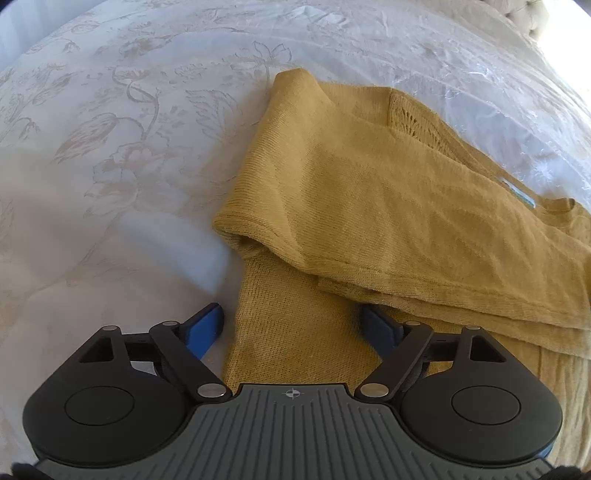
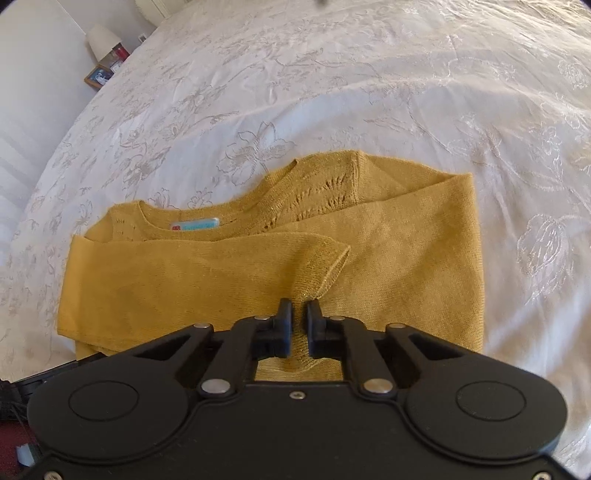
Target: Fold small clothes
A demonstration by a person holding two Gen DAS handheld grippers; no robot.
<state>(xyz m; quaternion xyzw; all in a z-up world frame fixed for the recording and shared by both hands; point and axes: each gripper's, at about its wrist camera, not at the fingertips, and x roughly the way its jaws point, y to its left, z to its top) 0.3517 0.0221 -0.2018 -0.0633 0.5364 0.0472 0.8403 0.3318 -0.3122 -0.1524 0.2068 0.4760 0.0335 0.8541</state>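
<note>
A mustard-yellow knit sweater (image 1: 369, 206) lies on the white embroidered bedspread (image 1: 110, 147), both sleeves folded across its body. My left gripper (image 1: 293, 326) is open, its blue fingers (image 1: 208, 326) straddling the sweater's lower left part. In the right wrist view the sweater (image 2: 221, 273) shows its neck label at the far side. My right gripper (image 2: 298, 310) is nearly closed, with a narrow gap, and pinches sweater fabric near the cuff of the folded sleeve (image 2: 328, 266).
The bedspread (image 2: 406, 92) stretches around the sweater on all sides. A bedside table with a lamp (image 2: 101, 40) and a framed picture (image 2: 98, 77) stands beyond the far left bed edge. A tufted headboard (image 1: 528, 14) shows at the far right of the left wrist view.
</note>
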